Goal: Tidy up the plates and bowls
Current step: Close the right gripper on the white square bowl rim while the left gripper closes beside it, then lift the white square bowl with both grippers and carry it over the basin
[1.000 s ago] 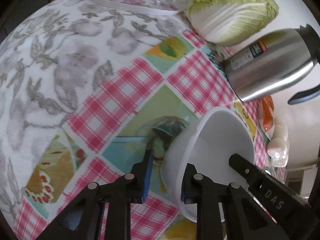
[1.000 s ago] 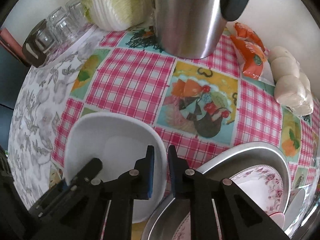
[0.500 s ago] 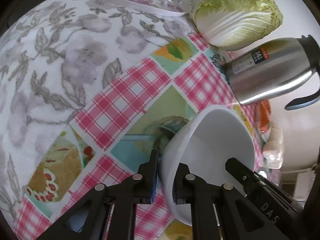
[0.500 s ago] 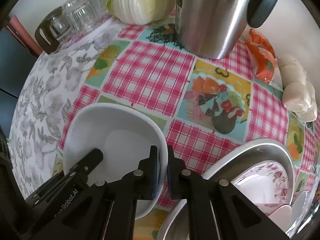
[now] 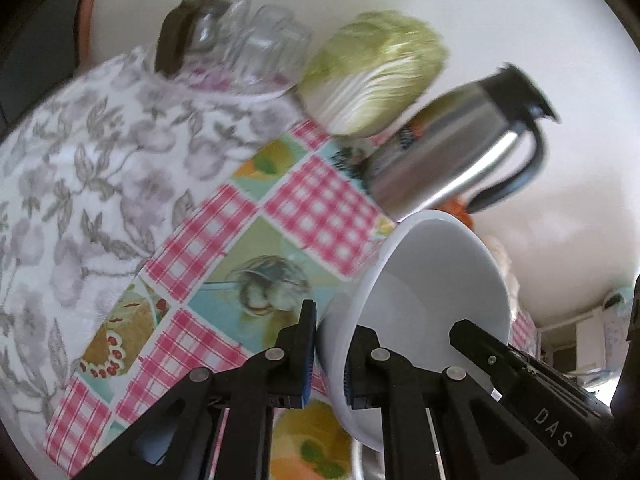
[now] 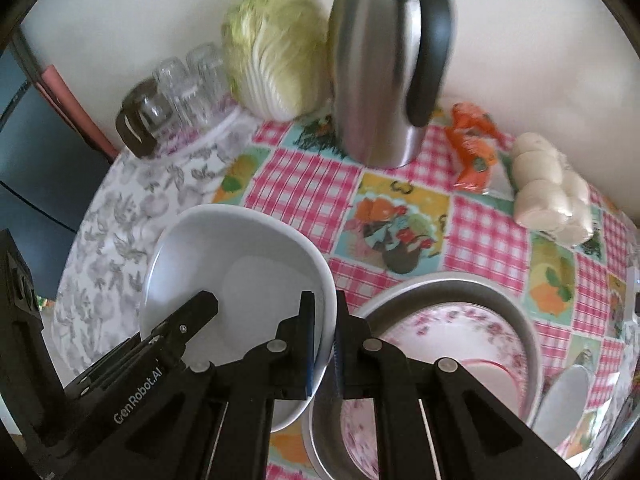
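Note:
A plain white bowl [image 5: 436,276] [image 6: 240,276] hangs above the tablecloth, held by both grippers on opposite sides of its rim. My left gripper [image 5: 330,354] is shut on the rim's near side, one pad inside and one outside. My right gripper [image 6: 323,344] is shut on the opposite rim; its dark arm shows in the left wrist view at lower right. Right of the bowl, a metal basin [image 6: 472,286] holds pink-flowered plates [image 6: 460,332] and a small red-rimmed dish [image 6: 490,378].
At the back stand a steel thermos jug [image 6: 384,64], a Chinese cabbage [image 6: 276,48] and upturned glasses [image 6: 180,88] on a tray. An orange packet [image 6: 472,148] and white buns [image 6: 552,188] lie at right. The flowered cloth [image 5: 80,184] covers the left.
Both grippers closed on the white bowl's rim and then lifted it off the table. The table and the things on it now look farther away in both views.

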{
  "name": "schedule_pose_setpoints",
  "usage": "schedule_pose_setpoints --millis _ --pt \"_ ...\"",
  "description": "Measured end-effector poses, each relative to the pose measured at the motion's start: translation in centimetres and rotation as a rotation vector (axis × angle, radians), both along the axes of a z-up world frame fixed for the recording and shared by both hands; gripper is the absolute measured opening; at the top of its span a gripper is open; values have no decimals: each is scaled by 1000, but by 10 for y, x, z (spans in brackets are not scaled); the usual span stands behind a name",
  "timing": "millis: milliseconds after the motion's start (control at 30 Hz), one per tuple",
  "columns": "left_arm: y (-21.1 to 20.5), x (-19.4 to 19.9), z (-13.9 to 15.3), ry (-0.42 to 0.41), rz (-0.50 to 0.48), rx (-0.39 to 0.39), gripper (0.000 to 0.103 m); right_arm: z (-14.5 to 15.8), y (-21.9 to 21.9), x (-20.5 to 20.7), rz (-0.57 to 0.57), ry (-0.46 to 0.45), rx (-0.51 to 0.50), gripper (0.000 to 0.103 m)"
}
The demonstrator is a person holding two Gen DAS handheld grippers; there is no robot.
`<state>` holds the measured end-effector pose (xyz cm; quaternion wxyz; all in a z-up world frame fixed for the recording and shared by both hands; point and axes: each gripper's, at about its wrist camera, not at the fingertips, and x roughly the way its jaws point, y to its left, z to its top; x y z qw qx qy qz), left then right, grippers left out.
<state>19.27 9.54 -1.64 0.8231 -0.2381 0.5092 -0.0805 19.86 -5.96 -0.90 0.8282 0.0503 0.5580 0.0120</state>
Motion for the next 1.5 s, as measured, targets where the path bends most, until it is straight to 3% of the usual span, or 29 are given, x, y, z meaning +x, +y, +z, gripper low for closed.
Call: schedule_pose_setpoints --millis 267,533,833,1133,1500 --pt "-35 -29 37 -84 -84 27 13 36 -35 -45 -46 -75 52 9" --pt "-67 -53 50 -115 -156 53 13 37 -71 -98 -140 -133 118 10" --pt "-103 -77 56 -137 -230 137 14 30 -100 -146 -246 -211 193 12" --pt "-120 -87 67 -168 -237 166 15 34 -128 -155 -261 -241 276 13" --pt "-131 -93 84 -205 -206 157 14 48 -142 -160 -194 -265 284 13"
